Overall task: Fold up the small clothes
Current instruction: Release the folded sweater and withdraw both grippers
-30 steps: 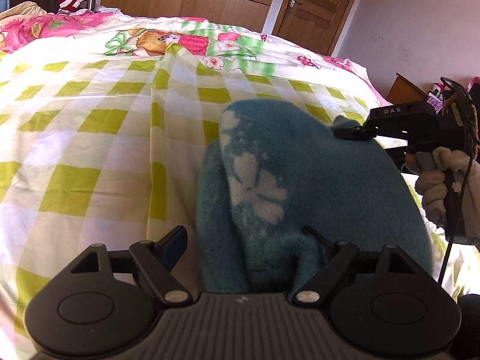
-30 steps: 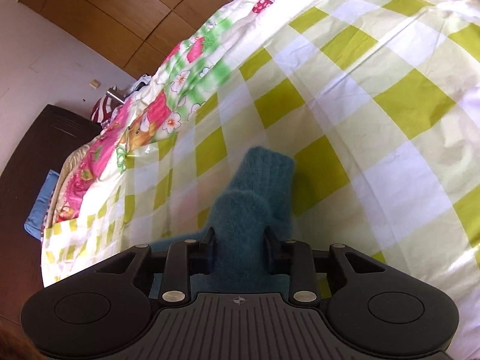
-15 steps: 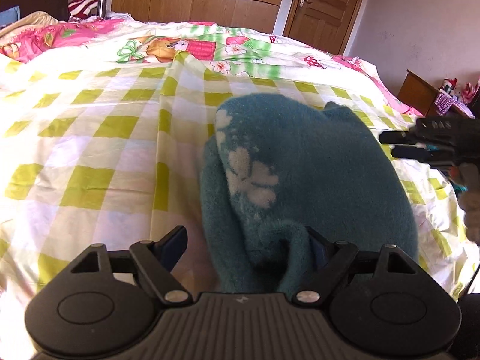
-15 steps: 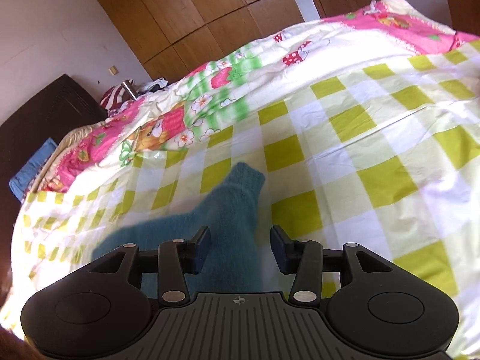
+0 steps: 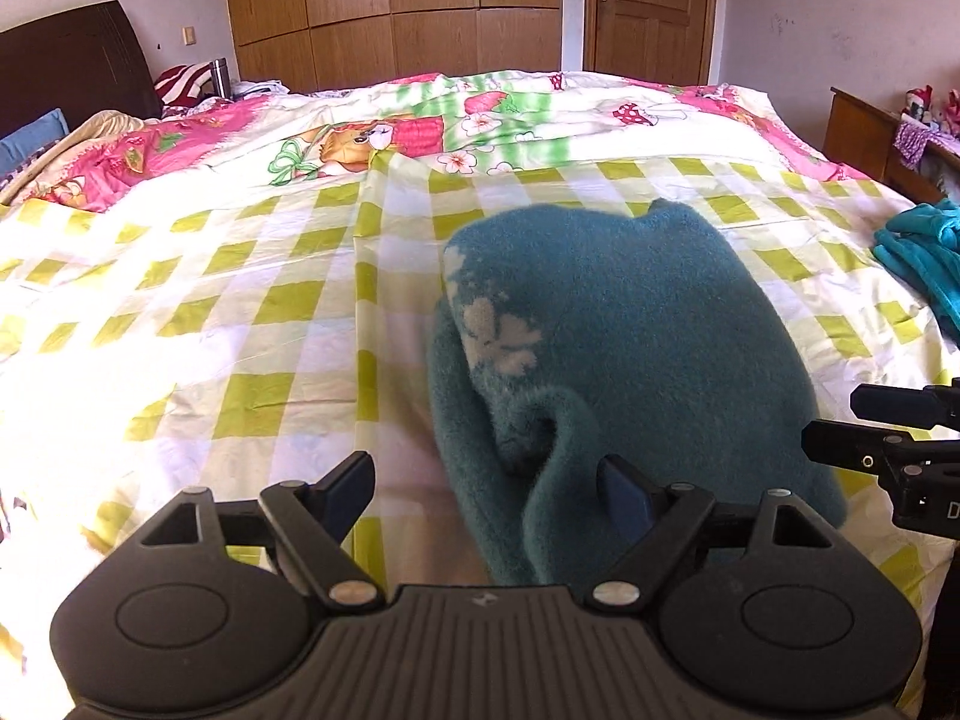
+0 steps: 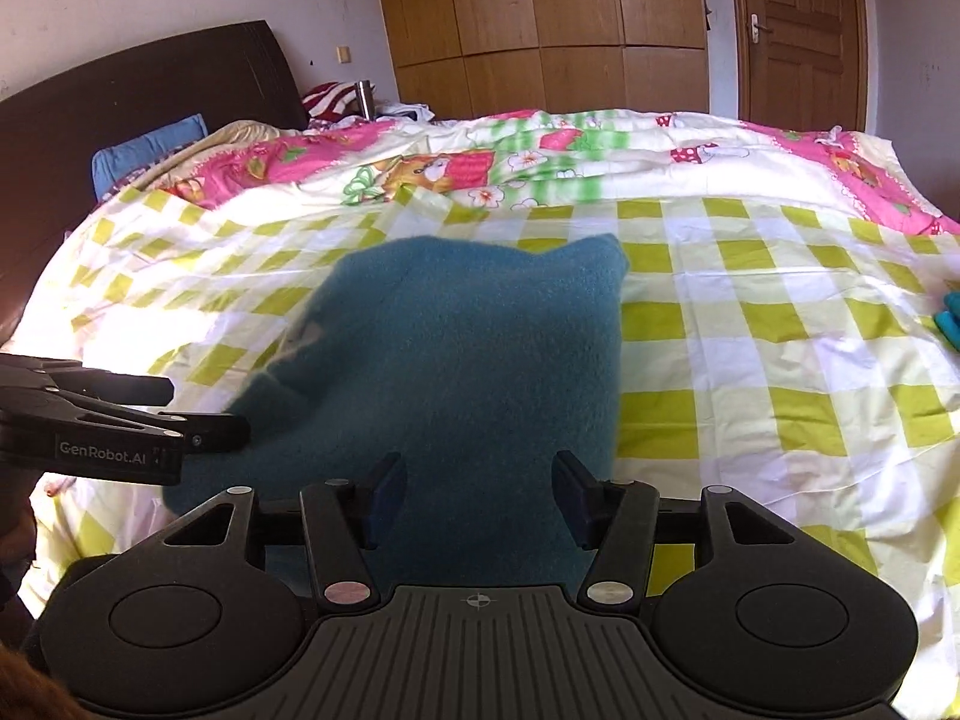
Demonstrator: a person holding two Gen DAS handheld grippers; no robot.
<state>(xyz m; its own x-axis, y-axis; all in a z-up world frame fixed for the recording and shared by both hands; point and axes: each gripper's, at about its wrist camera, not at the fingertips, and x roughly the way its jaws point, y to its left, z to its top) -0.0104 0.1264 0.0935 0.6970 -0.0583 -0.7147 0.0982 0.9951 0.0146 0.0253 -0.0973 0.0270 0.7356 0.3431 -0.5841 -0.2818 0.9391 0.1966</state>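
A teal fuzzy garment [image 5: 624, 324] with a white flower pattern lies folded on the checked bedsheet [image 5: 252, 312]. It also shows in the right wrist view [image 6: 468, 348]. My left gripper [image 5: 489, 489] is open, with the garment's near edge lying between its fingers. My right gripper [image 6: 474, 495] is open and empty just above the garment's near edge. The right gripper's fingers [image 5: 882, 438] show at the right edge of the left wrist view, and the left gripper's fingers [image 6: 120, 414] show at the left of the right wrist view.
Another teal garment [image 5: 924, 258] lies at the bed's right side. A pink cartoon quilt [image 5: 420, 132] covers the far part. A dark headboard [image 6: 120, 96], a blue pillow [image 6: 144, 150], wooden wardrobes [image 5: 390, 6] and a door [image 5: 648, 6] stand behind.
My right gripper opened, let go of the teal garment and pulled back and up. The left gripper stayed open and backed away a little. The garment now lies flat.
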